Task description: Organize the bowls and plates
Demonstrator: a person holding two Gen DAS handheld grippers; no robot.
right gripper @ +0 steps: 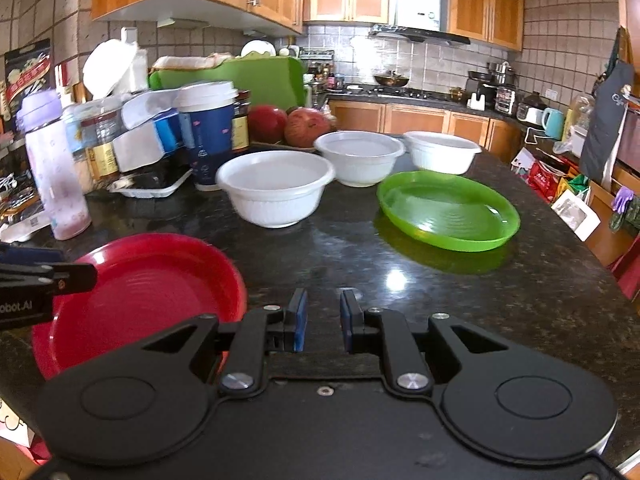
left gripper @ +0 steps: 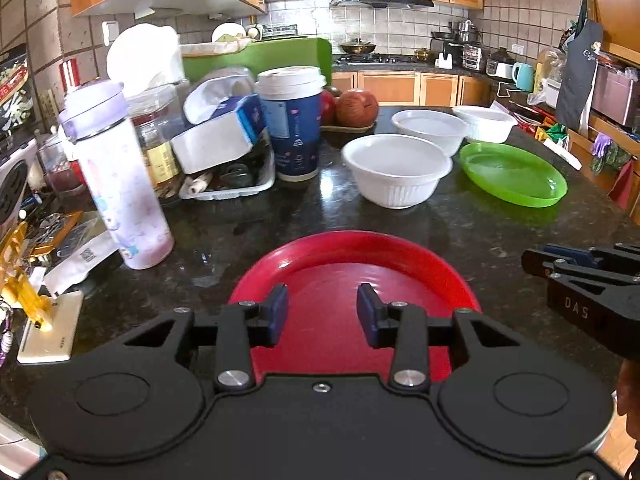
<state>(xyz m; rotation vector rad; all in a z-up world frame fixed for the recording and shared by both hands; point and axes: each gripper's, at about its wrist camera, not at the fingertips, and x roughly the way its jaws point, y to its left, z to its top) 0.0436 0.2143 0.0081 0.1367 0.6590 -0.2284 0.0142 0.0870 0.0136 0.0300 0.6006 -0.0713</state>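
A red plate (left gripper: 352,256) lies on the dark stone counter (left gripper: 248,224) at the near edge. My left gripper (left gripper: 322,314) is open and empty, hovering over the plate's near part. Beyond stand three white bowls: a near one (left gripper: 396,170), a middle one (left gripper: 430,128) and a far one (left gripper: 486,122). A green plate (left gripper: 514,172) lies to their right. My right gripper (right gripper: 323,318) is open a little and empty, above bare counter right of the red plate (right gripper: 140,292). The right wrist view also shows the near bowl (right gripper: 276,186) and the green plate (right gripper: 448,210).
Clutter fills the counter's left: a lilac bottle (left gripper: 120,176), jars, a tissue box (left gripper: 218,128), a blue paper cup (left gripper: 294,124), a white tray. Apples (left gripper: 356,106) sit behind the bowls. A phone (left gripper: 50,328) lies at the near left. The counter's right edge drops off past the green plate.
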